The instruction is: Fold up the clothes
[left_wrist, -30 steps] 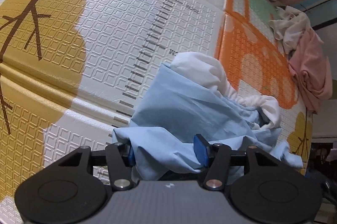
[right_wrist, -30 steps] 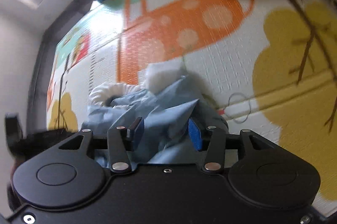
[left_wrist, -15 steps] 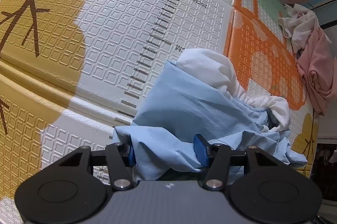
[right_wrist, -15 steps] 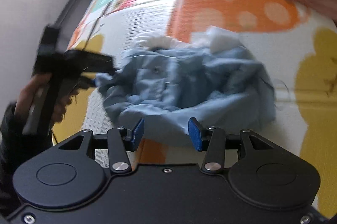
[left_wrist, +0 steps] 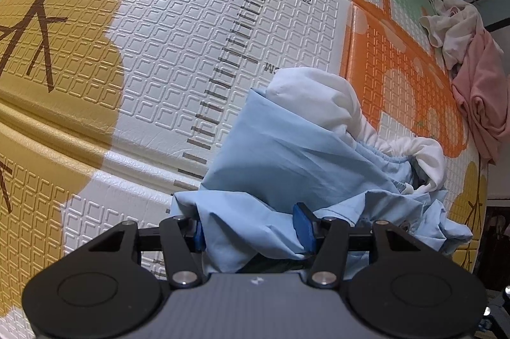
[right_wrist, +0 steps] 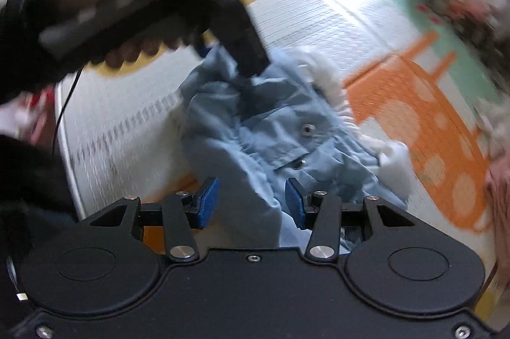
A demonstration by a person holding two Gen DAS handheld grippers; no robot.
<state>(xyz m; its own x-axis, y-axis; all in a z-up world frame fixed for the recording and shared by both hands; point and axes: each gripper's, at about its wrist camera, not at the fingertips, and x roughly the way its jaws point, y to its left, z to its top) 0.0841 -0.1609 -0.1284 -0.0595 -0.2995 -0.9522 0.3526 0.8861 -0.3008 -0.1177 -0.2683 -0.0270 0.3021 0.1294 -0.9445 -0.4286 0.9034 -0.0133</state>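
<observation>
The right gripper [right_wrist: 251, 203] has swung round over the blue garment [right_wrist: 271, 128], jaws part-open on cloth, grip unclear; the left gripper [left_wrist: 250, 226] clamps its near edge

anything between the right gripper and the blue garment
Nothing visible does. The blue garment lies crumpled on the mat right ahead of the right gripper, with a fold of it already between the open jaws. The left gripper is at the garment's far end, out of the way.
</observation>
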